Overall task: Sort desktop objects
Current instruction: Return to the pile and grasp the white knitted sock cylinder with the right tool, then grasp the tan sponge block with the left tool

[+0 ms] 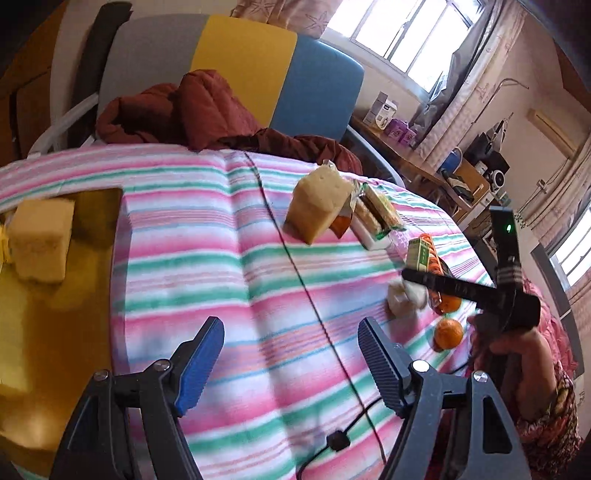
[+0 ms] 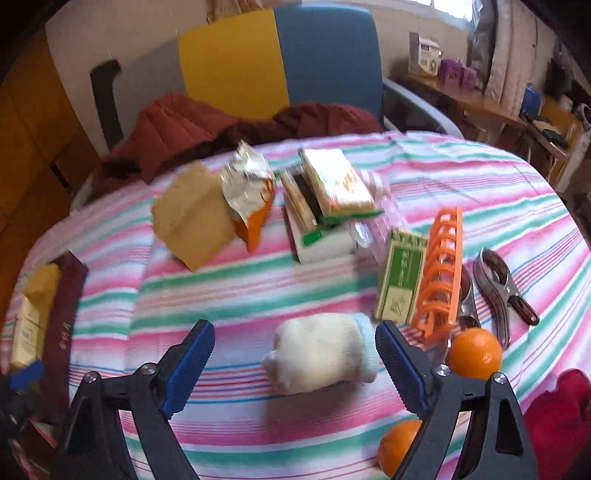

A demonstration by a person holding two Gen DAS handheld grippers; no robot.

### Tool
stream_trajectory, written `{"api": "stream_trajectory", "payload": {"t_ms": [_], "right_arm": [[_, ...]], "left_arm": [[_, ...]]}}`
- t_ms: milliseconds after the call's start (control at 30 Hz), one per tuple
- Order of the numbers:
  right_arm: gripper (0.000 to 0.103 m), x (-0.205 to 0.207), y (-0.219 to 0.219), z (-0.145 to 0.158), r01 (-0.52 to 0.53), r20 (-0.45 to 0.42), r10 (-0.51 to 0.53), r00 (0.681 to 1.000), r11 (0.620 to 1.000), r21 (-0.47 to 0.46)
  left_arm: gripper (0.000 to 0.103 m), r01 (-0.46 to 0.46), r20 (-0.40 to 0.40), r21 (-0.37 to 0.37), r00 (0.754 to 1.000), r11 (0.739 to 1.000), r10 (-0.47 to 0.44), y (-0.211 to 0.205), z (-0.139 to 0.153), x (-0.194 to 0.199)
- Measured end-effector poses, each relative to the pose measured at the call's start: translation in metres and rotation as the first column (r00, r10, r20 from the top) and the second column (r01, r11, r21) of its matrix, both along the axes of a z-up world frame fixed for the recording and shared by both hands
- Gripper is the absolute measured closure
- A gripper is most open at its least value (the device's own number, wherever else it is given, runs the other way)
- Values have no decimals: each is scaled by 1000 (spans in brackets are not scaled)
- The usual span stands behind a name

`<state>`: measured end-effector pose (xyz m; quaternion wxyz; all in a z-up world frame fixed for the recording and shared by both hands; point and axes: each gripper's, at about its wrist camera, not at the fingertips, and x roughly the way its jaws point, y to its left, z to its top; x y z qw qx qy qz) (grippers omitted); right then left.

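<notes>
just right gripper (image 2: 295, 363) around sock (image 2: 321, 356)

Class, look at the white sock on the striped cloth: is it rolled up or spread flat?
Rolled up: the white sock sits as a thick, rounded bundle with its cuff folded around one end.

This was a lived-in home room. A striped cloth (image 2: 443, 177) covered the table, a padded red jacket (image 2: 177, 129) lay on a chair (image 2: 325, 55), and curtained windows (image 1: 413, 33) lit a cluttered wooden shelf (image 1: 406, 155).
</notes>
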<state>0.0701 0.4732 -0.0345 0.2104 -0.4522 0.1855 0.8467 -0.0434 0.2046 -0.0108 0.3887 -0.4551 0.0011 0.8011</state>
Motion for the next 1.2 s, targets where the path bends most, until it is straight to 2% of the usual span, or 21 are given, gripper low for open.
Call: {"api": "stream_trajectory", "payload": {"t_ms": [67,167,233,267,333,533,633,800,900,933,1000,1033,1200], "right_arm": [[13,-2,9,-13,24,44,-21,999,998,-66],[14,-5,17,-31,50,130,-39,991,995,-81],[16,-4,18,-39,50,152,-31,988,991,-124],[18,-4,16,-41,48,155,-29,987,991,-121],[33,-4,14,-39,29,150,-14,989,995,-100],[33,-2,17,-40,16,134,2,991,991,-131],[33,0,19,-41,19,132,0,991,990,-138],[33,-1,23,-42,22,133,-2,991,989,-146],[33,0,25,-43,23,133,-3,991,988,-153],[33,1,26,-43,24,133,-3,991,988,-155],[33,1,28,-43,26,132,-5,991,987,-158],[33,2,28,-43,27,132,-6,991,987,-159],[33,4,30,-42,28,131,-7,991,987,-158]], "left_arm": [[27,21,-20,1,1000,1000,-21,18,5,-8],[27,66,-53,-18,996,998,-67,45,8,-16],[27,89,-81,-64,992,994,-94,66,7,-20],[27,118,-92,-75,988,990,-124,78,6,-22],[27,141,-97,-95,984,985,-150,94,3,-27],[27,171,-66,-101,982,980,-178,135,-4,-57],[26,201,-71,-133,975,971,-212,156,-8,-70],[26,266,-122,-239,946,934,-300,188,-19,-76],[28,255,-126,-258,947,932,-295,193,-28,-78],[31,255,-118,-267,949,929,-294,193,-31,-78],[48,242,-116,-291,951,926,-285,192,-35,-78],[63,230,-124,-306,953,924,-278,190,-37,-78],[71,215,-82,-280,966,936,-246,167,-42,-79]]}}
